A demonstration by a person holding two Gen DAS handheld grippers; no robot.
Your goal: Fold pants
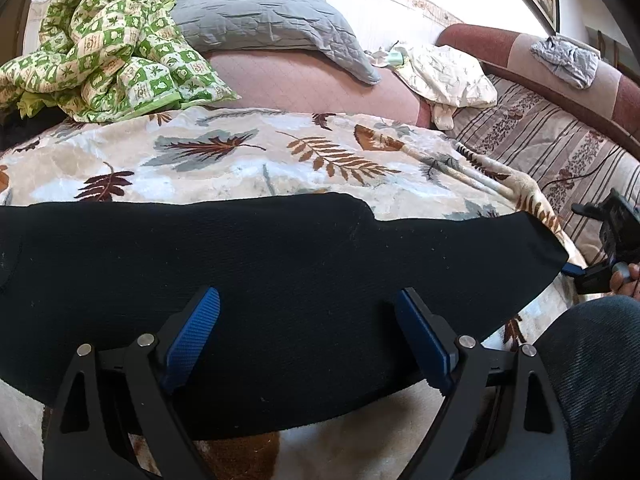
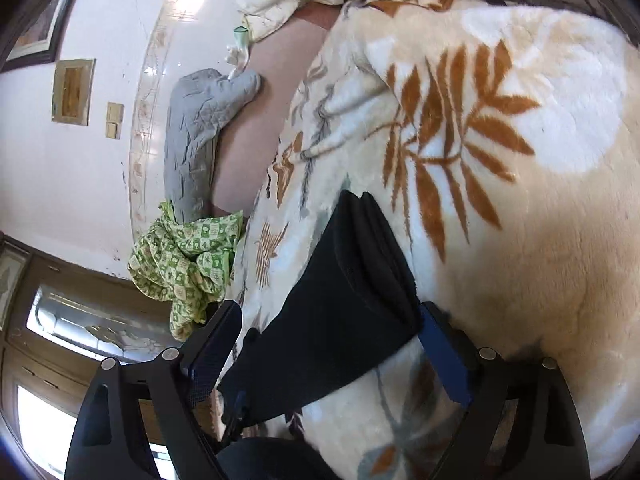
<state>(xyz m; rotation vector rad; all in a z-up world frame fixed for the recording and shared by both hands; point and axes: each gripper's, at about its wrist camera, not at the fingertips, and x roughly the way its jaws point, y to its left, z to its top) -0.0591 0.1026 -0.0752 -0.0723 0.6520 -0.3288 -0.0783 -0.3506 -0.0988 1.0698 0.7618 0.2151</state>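
Observation:
The black pants [image 1: 260, 280] lie flat across a leaf-print blanket [image 1: 248, 160] on the bed. My left gripper [image 1: 308, 320] is open, its blue fingers [image 1: 196, 332] spread just above the pants' near edge. In the right wrist view the pants [image 2: 344, 312] run as a folded strip between the fingers. My right gripper [image 2: 332, 344] is open around that end of the strip. It also shows in the left wrist view [image 1: 576, 272] at the pants' right tip.
A green checked quilt [image 1: 100, 48] is bunched at the back left. A grey pillow [image 1: 264, 20] lies by the wall. A cream cloth [image 1: 448, 76] and a striped sheet [image 1: 552, 148] lie to the right. The person's knee [image 1: 600, 360] is at the lower right.

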